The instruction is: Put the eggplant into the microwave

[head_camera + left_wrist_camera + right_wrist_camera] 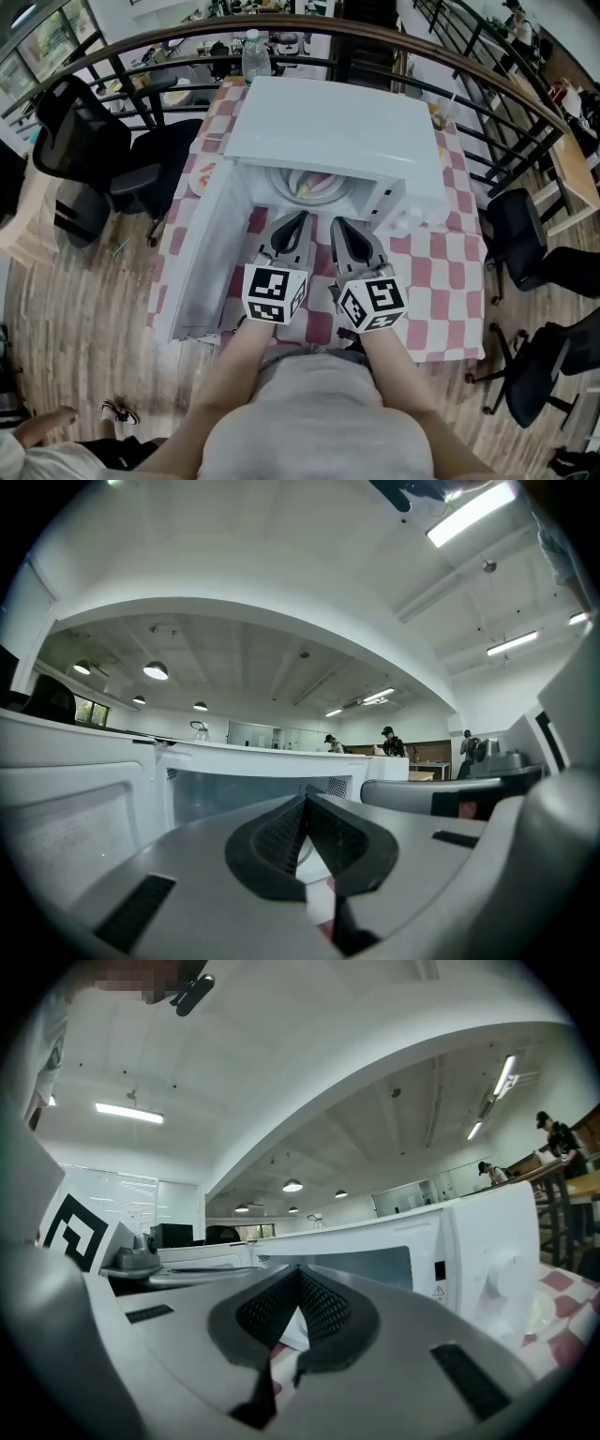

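**Head view.**
- Microwave (333,131): white, on a checked table (441,281), door (202,253) swung open to the left.
- Eggplant (317,181): pale purplish shape on the turntable (292,187) inside the cavity. Partly hidden under the roof edge, too small for more detail.
- Left gripper (298,219) and right gripper (339,225): side by side, pointing level at the opening. Tips just in front of the cavity, apart from the eggplant.
- Bottle (255,54): upright, behind the microwave.
- Plate (202,175): left of the microwave, partly hidden by the door.
- Chair (94,141): black, off the table's left side.

**Left gripper view.**
- Jaws together, ribbed pads meeting along one line, nothing between them.
- Open door at the left, cavity window straight ahead beyond the tips.
- Right gripper's grey body just beside, at the right edge.
- Strip of red-and-white cloth visible below the pads.
- People (389,742): small, far back in the room.

**Right gripper view.**
- Jaws together, pads closed tip to base, empty.
- Microwave front ahead and to the right, with its knob (502,1265) near the right edge.
- Left gripper lying alongside at the left.
- Checked cloth at the lower right.
- Eggplant not visible in either gripper view.
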Demonstrator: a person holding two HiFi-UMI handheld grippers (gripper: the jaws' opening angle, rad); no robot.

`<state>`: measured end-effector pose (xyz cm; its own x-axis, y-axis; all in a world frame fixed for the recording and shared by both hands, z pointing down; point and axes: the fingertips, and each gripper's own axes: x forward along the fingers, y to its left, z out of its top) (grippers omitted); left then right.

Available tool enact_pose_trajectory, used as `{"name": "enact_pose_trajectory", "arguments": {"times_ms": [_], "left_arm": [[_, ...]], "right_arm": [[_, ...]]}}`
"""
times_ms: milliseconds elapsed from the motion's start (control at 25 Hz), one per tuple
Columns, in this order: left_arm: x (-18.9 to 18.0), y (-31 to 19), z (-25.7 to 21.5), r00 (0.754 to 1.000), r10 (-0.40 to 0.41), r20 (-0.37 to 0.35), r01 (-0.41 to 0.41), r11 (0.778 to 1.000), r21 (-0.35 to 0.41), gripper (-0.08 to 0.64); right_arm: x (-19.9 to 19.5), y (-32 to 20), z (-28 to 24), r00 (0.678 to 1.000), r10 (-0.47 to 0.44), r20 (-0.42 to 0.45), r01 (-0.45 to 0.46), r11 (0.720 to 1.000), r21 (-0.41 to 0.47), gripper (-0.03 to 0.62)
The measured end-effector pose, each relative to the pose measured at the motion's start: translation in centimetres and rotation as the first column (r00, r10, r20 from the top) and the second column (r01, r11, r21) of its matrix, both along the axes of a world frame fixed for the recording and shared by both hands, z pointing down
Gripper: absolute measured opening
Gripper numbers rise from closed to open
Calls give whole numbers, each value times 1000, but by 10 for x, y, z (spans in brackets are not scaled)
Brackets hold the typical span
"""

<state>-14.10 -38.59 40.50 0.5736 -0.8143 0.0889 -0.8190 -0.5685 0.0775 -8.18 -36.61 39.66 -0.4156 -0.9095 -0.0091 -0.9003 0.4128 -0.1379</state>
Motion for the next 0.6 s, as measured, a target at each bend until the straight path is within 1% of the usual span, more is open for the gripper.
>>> {"name": "enact_pose_trajectory", "arguments": {"times_ms": [200, 600], "left_arm": [[3, 3, 0, 1000, 7, 17, -7, 1000, 9, 4], [8, 4, 1, 1000, 27, 16, -27, 1000, 12, 5]], "right_arm": [[-4, 3, 1, 1000, -15, -12, 15, 1000, -4, 23], [-3, 1, 3, 1000, -6, -26, 6, 1000, -5, 23]]}}
